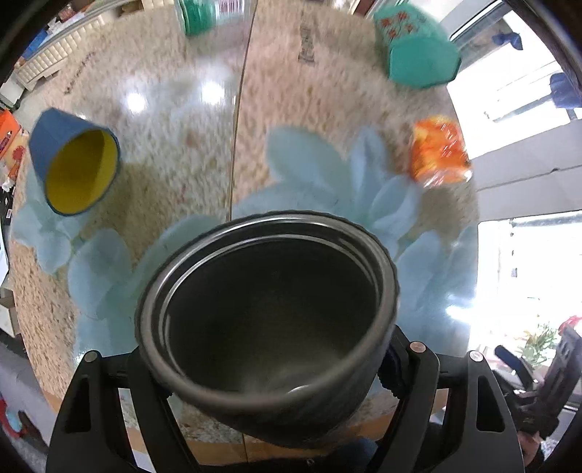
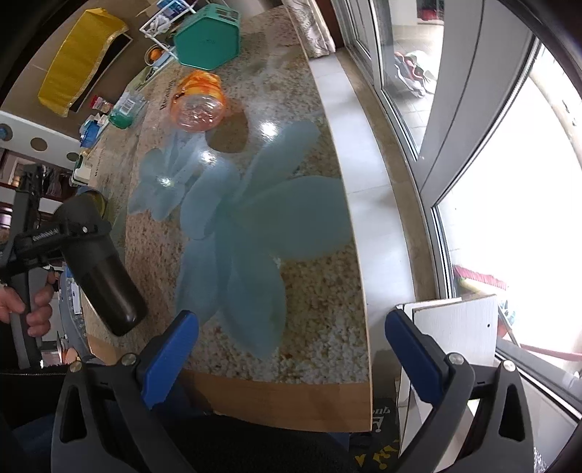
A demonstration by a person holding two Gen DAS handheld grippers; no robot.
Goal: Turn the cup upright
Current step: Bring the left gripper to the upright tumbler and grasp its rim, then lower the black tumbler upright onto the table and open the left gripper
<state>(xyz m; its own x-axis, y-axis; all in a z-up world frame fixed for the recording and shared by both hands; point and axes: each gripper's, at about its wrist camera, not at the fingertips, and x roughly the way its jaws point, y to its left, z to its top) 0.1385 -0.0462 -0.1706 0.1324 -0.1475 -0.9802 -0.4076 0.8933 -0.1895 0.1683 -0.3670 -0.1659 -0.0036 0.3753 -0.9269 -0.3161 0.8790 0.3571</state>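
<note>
My left gripper is shut on a dark metal cup, held in the air above the table with its open mouth facing the camera. In the right wrist view the same cup hangs tilted, base pointing down-right, beside the table's left edge, clamped by the left gripper. My right gripper is open and empty, over the near edge of the speckled table. A blue cup with a yellow inside lies on its side at the left.
An orange plastic jar lies on its side on the table; it also shows in the left wrist view. A teal box and a green can stand at the far side. A window sill runs along the right.
</note>
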